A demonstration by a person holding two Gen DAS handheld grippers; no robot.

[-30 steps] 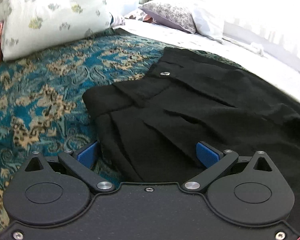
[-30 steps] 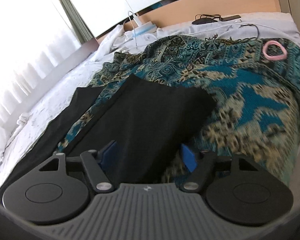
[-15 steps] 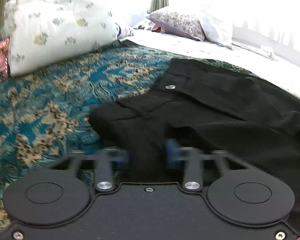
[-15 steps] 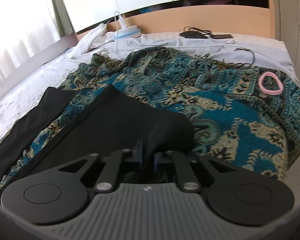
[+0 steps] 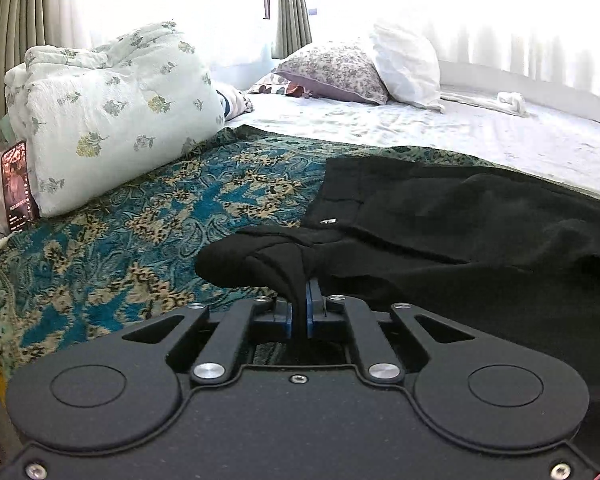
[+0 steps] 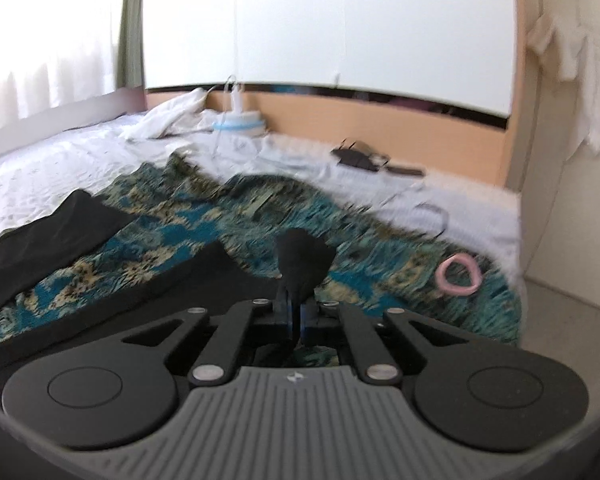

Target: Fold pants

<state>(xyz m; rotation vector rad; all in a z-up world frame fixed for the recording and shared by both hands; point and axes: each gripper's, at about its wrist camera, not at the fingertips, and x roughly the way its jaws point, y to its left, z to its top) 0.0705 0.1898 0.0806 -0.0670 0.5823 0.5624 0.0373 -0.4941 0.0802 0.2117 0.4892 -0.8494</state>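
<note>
Black pants (image 5: 460,232) lie spread on a teal patterned bedspread (image 5: 148,240). My left gripper (image 5: 299,308) is shut on the waist end of the pants and holds a bunched fold lifted off the bed. In the right wrist view my right gripper (image 6: 296,312) is shut on the hem end of one pant leg (image 6: 302,264), raised above the bedspread (image 6: 260,216). The other leg (image 6: 48,232) lies flat at the left.
A folded floral quilt (image 5: 112,116) and pillows (image 5: 364,68) sit at the head of the bed. A pink ring (image 6: 458,274), a cable and dark items (image 6: 360,156) lie near the foot. A wooden board (image 6: 380,120) stands behind.
Both grippers closed from open onto the pants, then lifted the gripped cloth off the bedspread. The right view has tilted upward and is blurred by motion.
</note>
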